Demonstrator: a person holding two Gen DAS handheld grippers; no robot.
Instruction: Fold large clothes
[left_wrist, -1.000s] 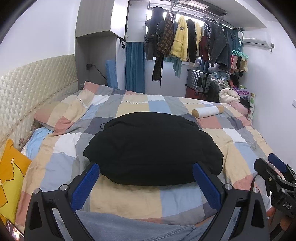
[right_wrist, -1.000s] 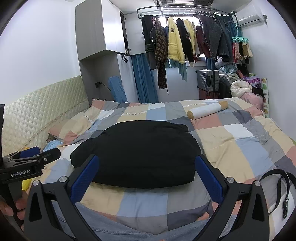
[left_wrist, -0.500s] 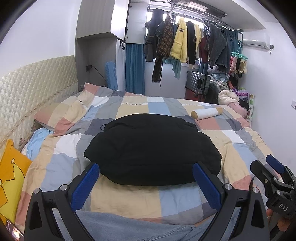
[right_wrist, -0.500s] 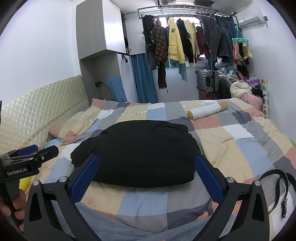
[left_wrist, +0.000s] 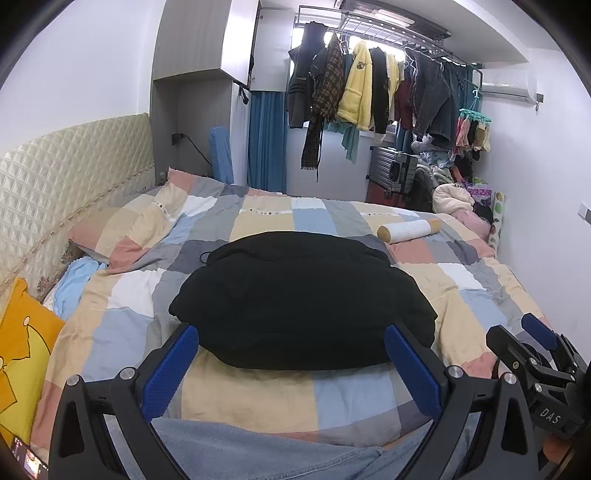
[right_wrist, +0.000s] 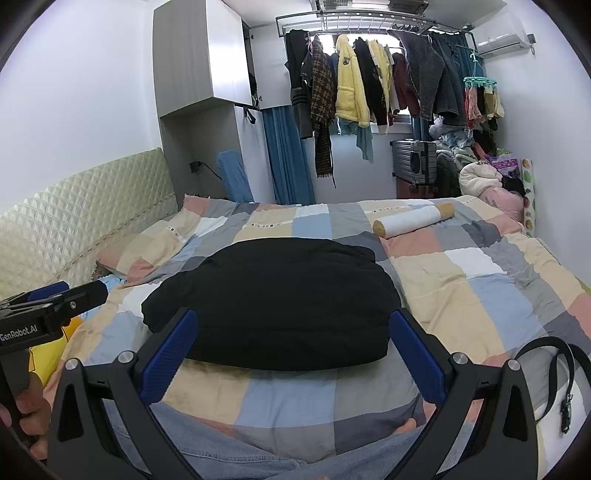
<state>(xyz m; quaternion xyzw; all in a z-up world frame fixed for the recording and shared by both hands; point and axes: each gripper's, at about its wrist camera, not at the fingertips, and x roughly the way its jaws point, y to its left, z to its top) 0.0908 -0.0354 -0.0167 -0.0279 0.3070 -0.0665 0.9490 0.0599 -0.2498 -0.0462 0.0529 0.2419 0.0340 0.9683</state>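
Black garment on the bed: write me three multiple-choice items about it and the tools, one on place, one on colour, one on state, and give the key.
1. Where does the black garment lie?
A. On the checked quilt, in the middle of the bed
B. On the hanging rail
C. On the suitcase

2. What colour are the pads on the left tool?
A. Red
B. Blue
C. Green

3. What state is the right tool in?
A. Shut on the garment
B. Shut on the belt
C. Open, holding nothing

Key: 1 A, the garment sits as a compact folded bundle on the quilt. 2 B, both pads are blue on black fingers. 3 C, its jaws stand wide apart, short of the garment, with nothing between them.
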